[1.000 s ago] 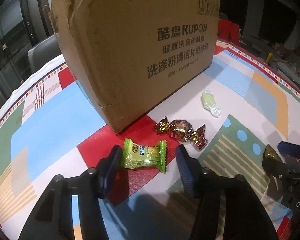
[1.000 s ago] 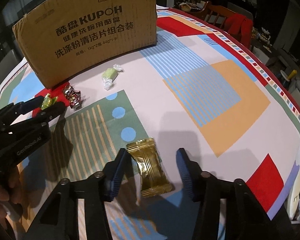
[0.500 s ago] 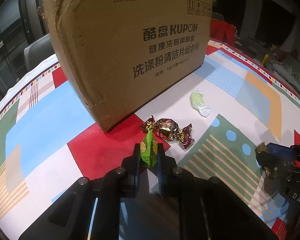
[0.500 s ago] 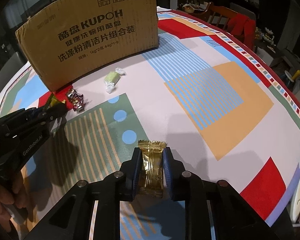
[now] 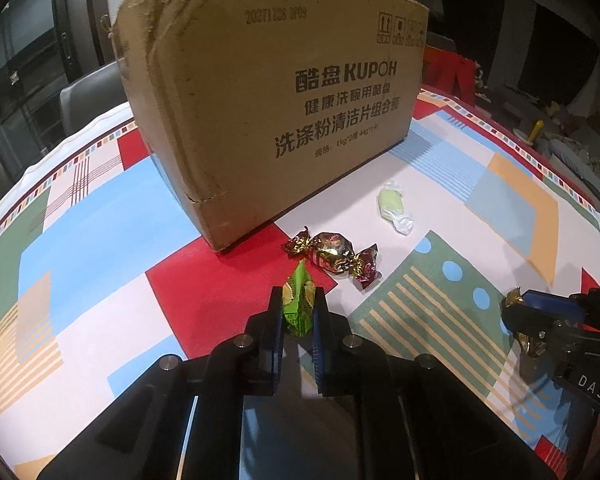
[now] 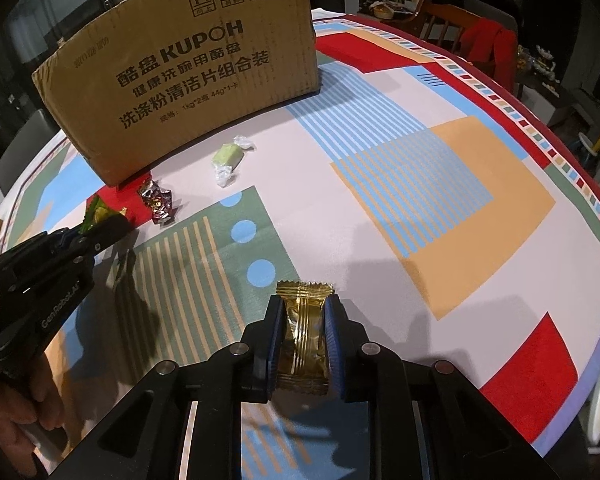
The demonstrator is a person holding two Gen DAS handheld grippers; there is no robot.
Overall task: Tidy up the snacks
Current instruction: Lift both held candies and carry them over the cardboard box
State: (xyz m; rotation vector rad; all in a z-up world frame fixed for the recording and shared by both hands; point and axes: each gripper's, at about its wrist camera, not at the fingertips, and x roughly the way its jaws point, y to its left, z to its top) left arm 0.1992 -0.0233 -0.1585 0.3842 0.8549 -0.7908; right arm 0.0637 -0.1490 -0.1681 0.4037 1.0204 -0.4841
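My left gripper (image 5: 298,300) is shut on a green snack packet (image 5: 298,298) and holds it above the patterned tablecloth. It also shows at the left of the right wrist view (image 6: 104,224). My right gripper (image 6: 303,312) is shut on a gold snack packet (image 6: 303,320), also lifted off the cloth; it shows at the right of the left wrist view (image 5: 518,316). A red-gold twist candy (image 5: 332,258) and a pale green wrapped candy (image 5: 392,206) lie on the cloth in front of a big cardboard box (image 5: 268,108).
The cardboard box (image 6: 180,80) stands at the back of the round table, its open top hidden from view. The table's edge (image 6: 572,168) curves along the right. Chairs and clutter stand beyond it in the dark room.
Both grippers have shut on their packets, the left on the green one and the right on the gold one, and lifted them off the cloth. The box now looks nearer to the left gripper.
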